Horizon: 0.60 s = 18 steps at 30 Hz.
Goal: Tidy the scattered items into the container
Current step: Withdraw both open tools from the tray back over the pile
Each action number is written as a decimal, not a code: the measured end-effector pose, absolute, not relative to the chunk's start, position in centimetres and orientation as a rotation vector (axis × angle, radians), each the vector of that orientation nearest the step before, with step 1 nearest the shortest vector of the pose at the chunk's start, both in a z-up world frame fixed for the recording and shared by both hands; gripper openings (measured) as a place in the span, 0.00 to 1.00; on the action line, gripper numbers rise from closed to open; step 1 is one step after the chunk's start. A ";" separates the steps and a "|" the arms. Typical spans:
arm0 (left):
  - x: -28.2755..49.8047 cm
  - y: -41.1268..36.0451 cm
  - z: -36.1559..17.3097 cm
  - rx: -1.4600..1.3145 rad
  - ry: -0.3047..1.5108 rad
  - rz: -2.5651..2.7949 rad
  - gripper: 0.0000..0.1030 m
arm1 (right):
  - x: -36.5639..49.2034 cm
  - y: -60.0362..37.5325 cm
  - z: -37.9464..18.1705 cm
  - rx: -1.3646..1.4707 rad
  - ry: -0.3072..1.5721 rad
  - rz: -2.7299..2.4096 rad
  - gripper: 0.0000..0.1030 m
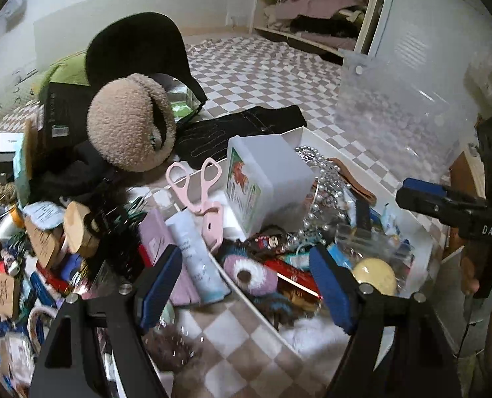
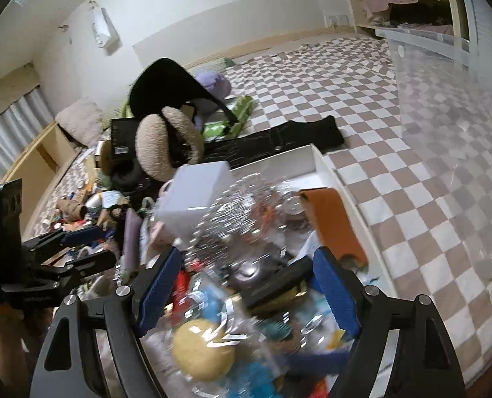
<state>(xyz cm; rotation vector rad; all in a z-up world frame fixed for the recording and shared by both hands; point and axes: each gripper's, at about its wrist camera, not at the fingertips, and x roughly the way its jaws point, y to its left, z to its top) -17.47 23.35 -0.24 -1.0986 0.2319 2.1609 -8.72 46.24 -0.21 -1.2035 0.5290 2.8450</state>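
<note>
Left wrist view takes in the checkered bedspread (image 1: pixel 252 66), then the white container (image 1: pixel 421 232) heaped with clutter, fuzzy earmuffs (image 1: pixel 126 122) beside it, pink scissors (image 1: pixel 196 185) propped on its edge. Both the left gripper (image 1: pixel 246 285) and right gripper (image 2: pixel 246 285) hover above, jaws apart and empty.

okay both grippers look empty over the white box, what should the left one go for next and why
Probably the pink scissors: they lean across the white box's near wall, half out, just ahead of the open, empty left gripper. Lowering it onto them seems the shortest useful move.
</note>
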 end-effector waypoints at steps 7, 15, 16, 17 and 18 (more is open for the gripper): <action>-14.9 20.1 0.7 -1.072 0.186 2.179 0.81 | -6.5 43.5 0.9 -1.160 0.573 2.887 0.80; -11.8 16.6 1.8 -1.022 0.150 2.250 0.88 | -4.4 40.6 1.9 -1.095 0.578 2.901 0.80; -11.3 16.2 2.0 -1.012 0.148 2.263 0.91 | -4.1 40.3 1.9 -1.085 0.574 2.893 0.81; -11.0 15.8 2.2 -1.000 0.142 2.276 0.94 | -3.8 40.0 2.0 -1.071 0.563 2.887 0.86; -10.7 15.4 2.3 -0.989 0.134 2.287 0.94 | -3.5 39.6 2.0 -1.055 0.552 2.882 0.89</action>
